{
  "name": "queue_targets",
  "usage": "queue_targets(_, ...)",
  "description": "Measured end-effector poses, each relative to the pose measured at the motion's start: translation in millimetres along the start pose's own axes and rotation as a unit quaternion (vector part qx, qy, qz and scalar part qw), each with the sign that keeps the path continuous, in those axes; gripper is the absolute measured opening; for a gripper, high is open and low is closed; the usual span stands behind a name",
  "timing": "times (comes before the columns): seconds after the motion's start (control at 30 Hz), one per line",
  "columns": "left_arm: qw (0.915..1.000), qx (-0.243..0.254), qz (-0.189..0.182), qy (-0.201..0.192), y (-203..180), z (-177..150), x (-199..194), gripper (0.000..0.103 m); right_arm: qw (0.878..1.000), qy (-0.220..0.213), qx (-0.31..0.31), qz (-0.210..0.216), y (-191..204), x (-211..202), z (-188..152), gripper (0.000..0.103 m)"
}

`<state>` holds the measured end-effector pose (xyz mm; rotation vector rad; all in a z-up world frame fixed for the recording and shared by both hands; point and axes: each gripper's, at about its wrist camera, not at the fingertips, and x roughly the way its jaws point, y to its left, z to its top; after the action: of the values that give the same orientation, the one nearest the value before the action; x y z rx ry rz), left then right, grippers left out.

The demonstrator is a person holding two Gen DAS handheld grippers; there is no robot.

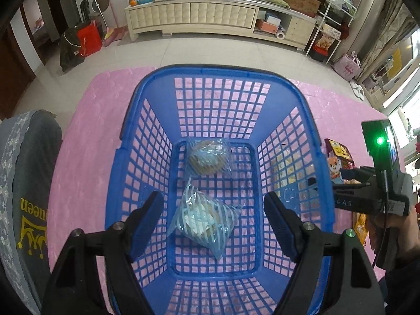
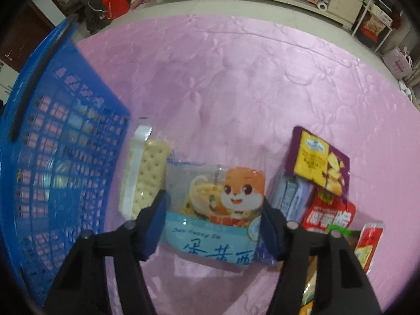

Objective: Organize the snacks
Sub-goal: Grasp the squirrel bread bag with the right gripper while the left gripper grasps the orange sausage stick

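Observation:
A blue mesh basket (image 1: pixel 147 141) stands on the pink cloth and holds two clear blue-striped pastry packets, one near (image 1: pixel 204 219) and one farther back (image 1: pixel 207 158). My left gripper (image 1: pixel 214 219) is open above the basket, its fingers on either side of the near packet without touching it. My right gripper (image 2: pixel 214 210) is open with its fingers either side of a light-blue squirrel-print snack bag (image 2: pixel 215 210) lying on the cloth; contact is not clear. The basket also shows in the right wrist view (image 2: pixel 60 141), at the left.
A cracker pack (image 2: pixel 144 173) lies between the basket and the squirrel bag. A purple-yellow packet (image 2: pixel 320 160), a pale blue packet (image 2: pixel 291 194), a red packet (image 2: pixel 328 215) and more snacks lie at the right. A grey cushion (image 1: pixel 26 197) is left of the basket.

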<state>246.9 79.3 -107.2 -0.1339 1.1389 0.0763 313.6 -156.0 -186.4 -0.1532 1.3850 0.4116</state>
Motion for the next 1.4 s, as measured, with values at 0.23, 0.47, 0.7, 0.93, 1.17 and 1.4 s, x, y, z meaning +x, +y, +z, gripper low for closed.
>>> queue_targets(0.23,0.9998,0.006,-0.010,-0.018,-10.0,-12.9,-28.0,0.077,0.999,-0.023,0.034,0.029,-14.7,-37.1,-29.7,0.067)
queue_targets(0.47,0.9980,0.036,-0.029,-0.043,-43.8,-36.1,-67.6,0.077,0.994,-0.074,0.063,0.047,-29.2,-106.4,-76.0,0.067)
queue_targets(0.7,0.9935,0.084,-0.053,-0.057,-90.2,-64.9,-92.1,0.077,0.988,-0.114,0.094,0.051,-50.9,-152.1,-112.5,0.067)
queue_targets(0.93,0.9862,0.137,-0.088,-0.033,-147.6,-90.0,-74.0,0.077,0.985,-0.115,0.124,0.040,-80.1,-155.6,-148.7,0.067)
queue_targets(1.17,0.9745,0.198,-0.106,-0.003,-194.6,-108.3,-43.6,0.077,0.982,-0.124,0.137,0.038,-110.6,-158.4,-179.7,0.067)
queue_targets(1.4,0.9599,0.262,-0.097,0.027,-234.5,-124.6,-4.1,0.077,0.981,-0.108,0.156,0.040,-141.6,-141.5,-201.8,0.068)
